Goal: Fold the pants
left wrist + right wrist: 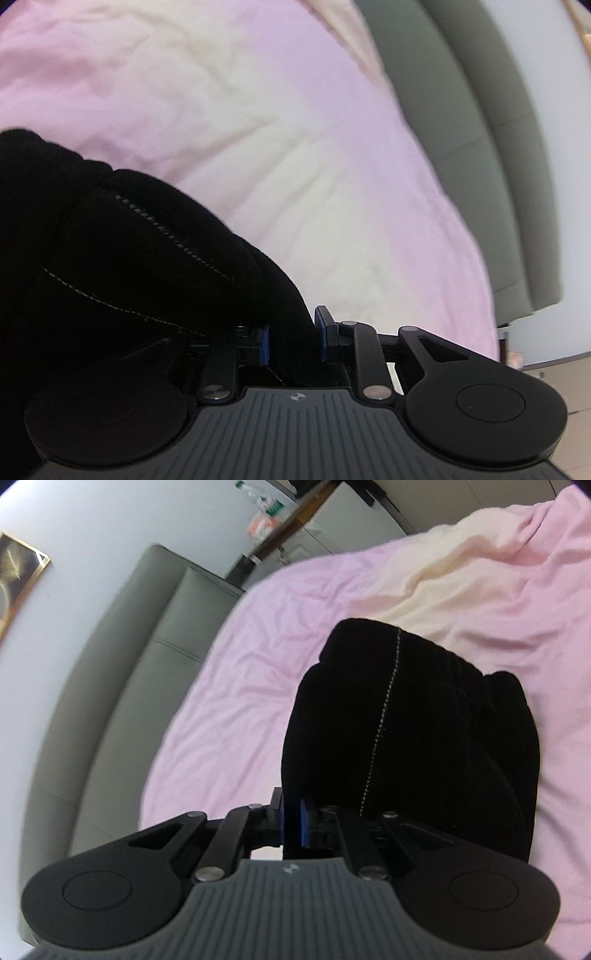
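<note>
Black pants [122, 240] with pale stitching hang bunched at the left of the left wrist view. My left gripper [293, 338] is shut on a thick fold of that black cloth, which fills the gap between the blue pads. In the right wrist view the black pants [424, 723] drape over the pink sheet, with a dotted seam running down them. My right gripper [293, 825] is shut on the edge of the pants, its blue pads pressed close on a thin layer of cloth.
A pink and cream sheet [258, 147] covers the bed [229, 686]. A grey padded headboard [480, 147] runs along the bed's edge, seen also as the grey headboard [122, 672] against a white wall. A framed picture [18, 572] hangs there; furniture with small items [266, 513] stands beyond.
</note>
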{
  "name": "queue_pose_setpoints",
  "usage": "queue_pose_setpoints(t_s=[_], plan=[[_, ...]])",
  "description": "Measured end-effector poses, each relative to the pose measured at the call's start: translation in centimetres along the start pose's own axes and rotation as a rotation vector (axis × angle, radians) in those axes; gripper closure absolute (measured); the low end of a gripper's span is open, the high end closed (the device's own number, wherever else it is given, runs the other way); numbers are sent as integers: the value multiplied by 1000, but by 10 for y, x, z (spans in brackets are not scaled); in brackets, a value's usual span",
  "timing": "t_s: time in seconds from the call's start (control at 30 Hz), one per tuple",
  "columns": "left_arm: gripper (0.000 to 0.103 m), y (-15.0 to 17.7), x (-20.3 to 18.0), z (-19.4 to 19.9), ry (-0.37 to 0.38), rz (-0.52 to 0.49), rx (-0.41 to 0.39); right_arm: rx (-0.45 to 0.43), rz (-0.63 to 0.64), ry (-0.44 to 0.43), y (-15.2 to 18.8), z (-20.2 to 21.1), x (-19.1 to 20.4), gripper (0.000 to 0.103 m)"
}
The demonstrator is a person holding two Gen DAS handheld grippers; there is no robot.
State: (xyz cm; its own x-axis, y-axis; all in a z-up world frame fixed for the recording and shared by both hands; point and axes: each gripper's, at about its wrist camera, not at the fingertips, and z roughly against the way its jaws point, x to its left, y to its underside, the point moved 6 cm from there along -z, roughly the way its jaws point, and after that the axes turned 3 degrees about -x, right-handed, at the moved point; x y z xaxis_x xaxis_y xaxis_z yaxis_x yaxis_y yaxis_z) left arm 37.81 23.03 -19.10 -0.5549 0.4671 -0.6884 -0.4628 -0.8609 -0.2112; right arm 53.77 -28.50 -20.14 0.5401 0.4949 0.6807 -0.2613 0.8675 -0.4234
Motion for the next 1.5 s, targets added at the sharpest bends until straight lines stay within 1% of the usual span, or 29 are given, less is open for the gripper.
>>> queue_pose_setpoints(t_s=[0.03,0.07,0.1,0.17,0.2,0.23,0.27,0.3,0.33,0.37,0.43,0.53,0.57,0.63,0.73,0.83,0.9,0.93,0.97,1.0,1.03,1.13,1.2,1.23,1.27,1.3,1.33,1.43,1.5], plan=[[75,-2,5,-12,-27,24,28,57,27,75,7,-16,3,97],[74,-4,12,-18,-28,82,43,109,39,98,13,-28,7,96],[73,-7,19,-20,-12,165,55,122,31,87,15,-32,12,95],[73,-12,28,-18,30,311,78,66,1,-14,11,-26,26,89],[72,-15,30,-16,49,347,83,20,2,-109,8,-19,38,89],[70,-16,30,-12,69,369,88,-8,30,-169,5,-12,47,79],[64,-16,30,-9,90,391,99,-14,71,-177,3,-8,52,60],[61,-19,35,-6,125,424,109,-13,110,-156,3,-6,55,56],[52,-20,37,-2,168,464,111,-13,143,-137,2,-3,55,59],[49,-22,41,3,209,508,106,-7,162,-141,4,1,54,60],[49,-35,49,23,273,554,40,18,195,-154,13,9,50,60],[49,-51,52,64,218,394,-75,106,285,-168,41,15,47,60],[42,-53,55,77,183,326,-102,146,325,-172,59,21,46,60],[37,-47,62,105,97,187,-161,223,415,-190,98,32,44,61],[35,-31,73,134,35,31,-229,285,505,-207,150,48,44,61],[36,-6,79,148,-6,-73,-259,328,495,-121,186,53,40,62],[34,0,81,157,-32,-153,-300,362,466,-91,206,51,38,65],[33,1,81,162,-47,-199,-312,371,466,-72,215,48,38,72],[33,2,82,162,-56,-238,-311,384,465,-70,223,44,40,91],[33,2,82,160,-63,-256,-303,401,467,-74,229,40,43,99],[33,2,86,159,-69,-264,-299,401,469,-69,235,39,47,102],[33,-3,99,144,-135,-308,-299,353,425,-157,231,31,73,101],[33,0,104,136,-138,-308,-264,299,474,-193,229,25,91,103],[33,1,105,133,-125,-304,-254,280,526,-167,230,18,96,101],[33,1,106,130,-122,-310,-250,274,574,-107,230,10,98,97],[33,1,106,128,-130,-322,-248,254,598,-48,226,3,97,97],[33,2,106,127,-139,-332,-249,227,568,-44,220,5,96,97],[30,1,106,127,-140,-332,-240,235,459,-158,212,25,94,96],[30,0,106,126,-133,-330,-232,297,488,-187,222,42,92,96]])
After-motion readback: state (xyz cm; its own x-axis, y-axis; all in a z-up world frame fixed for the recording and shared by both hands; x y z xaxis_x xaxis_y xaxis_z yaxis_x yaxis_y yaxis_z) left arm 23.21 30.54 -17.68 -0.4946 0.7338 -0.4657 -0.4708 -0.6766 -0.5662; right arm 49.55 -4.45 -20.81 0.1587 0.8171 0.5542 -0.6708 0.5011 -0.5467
